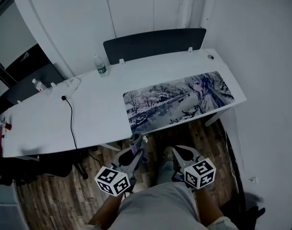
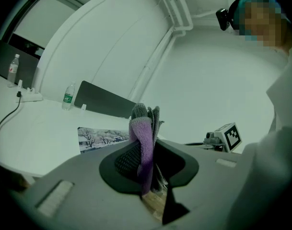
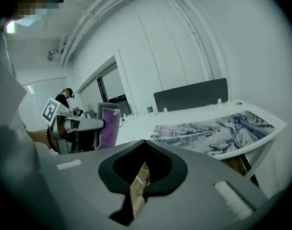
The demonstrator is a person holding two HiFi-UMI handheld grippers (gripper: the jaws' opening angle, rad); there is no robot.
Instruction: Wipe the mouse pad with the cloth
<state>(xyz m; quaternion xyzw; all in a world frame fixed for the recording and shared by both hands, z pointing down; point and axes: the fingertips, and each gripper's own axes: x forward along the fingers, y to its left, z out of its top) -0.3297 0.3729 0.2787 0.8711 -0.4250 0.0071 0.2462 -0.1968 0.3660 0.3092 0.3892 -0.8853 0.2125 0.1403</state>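
A long mouse pad (image 1: 179,102) printed with a snowy scene and a drawn figure lies on the right half of the white desk (image 1: 88,114), along its front edge. My left gripper (image 1: 138,143) hangs below that front edge, over the wooden floor, shut on a purple and grey cloth (image 1: 135,139). The cloth (image 2: 143,140) stands up between the jaws, with the mouse pad (image 2: 100,137) beyond it. My right gripper (image 1: 181,152) hangs beside it, shut with nothing in it. From the right gripper view the mouse pad (image 3: 217,128) lies ahead to the right and the cloth (image 3: 109,126) to the left.
A water bottle (image 1: 100,66) stands at the desk's back edge, a second bottle (image 1: 39,85) far left. A black cable (image 1: 70,119) runs across the desk's left half. A dark panel (image 1: 153,42) rises behind the desk. A person (image 3: 65,97) stands far off.
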